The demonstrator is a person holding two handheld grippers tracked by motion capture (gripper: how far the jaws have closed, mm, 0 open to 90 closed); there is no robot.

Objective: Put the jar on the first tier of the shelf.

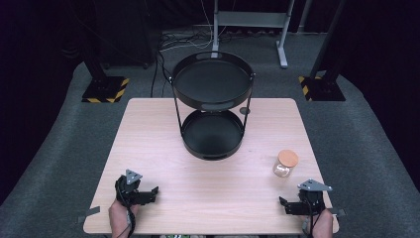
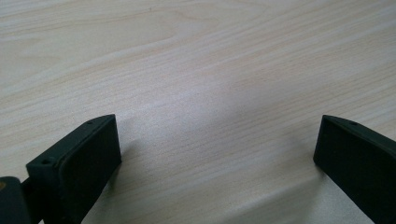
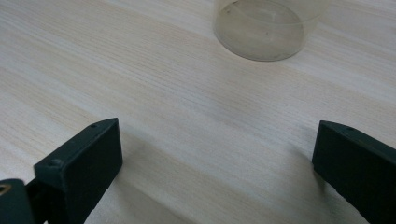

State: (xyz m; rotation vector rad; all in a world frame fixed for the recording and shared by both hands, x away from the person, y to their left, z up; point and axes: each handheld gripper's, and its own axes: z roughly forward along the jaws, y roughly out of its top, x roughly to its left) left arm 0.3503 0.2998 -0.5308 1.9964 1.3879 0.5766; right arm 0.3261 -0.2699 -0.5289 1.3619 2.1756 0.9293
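1. Your right gripper (image 1: 292, 204) rests low at the near edge of the table (image 1: 163, 148), jaws spread wide and holding nothing. In the right gripper view only bare wood lies between them.

2. The glass jar (image 3: 264, 28) with its cork lid (image 1: 288, 158) stands upright ahead of those jaws, well beyond their tips and roughly in line with the gap, a little toward the right-hand jaw. It is apart from both jaws; nothing touches it yet.

3. Your left gripper (image 2: 217, 154) is likewise wide open and empty. Only tabletop lies between and ahead of its jaws in the left gripper view. It sits far to the side of the jar.

4. The two-tier black tray stand (image 1: 212, 106) is farther out than the jar, beyond both sets of jaws, toward the middle of the table. Both of its tiers look empty.

5. As for progress, you appear to be at the very start: no grasp has been made and the jar has not been lifted.

6. What seems left: bring the right jaws forward around the jar body, close on it, and probably carry it to one of the tiers.
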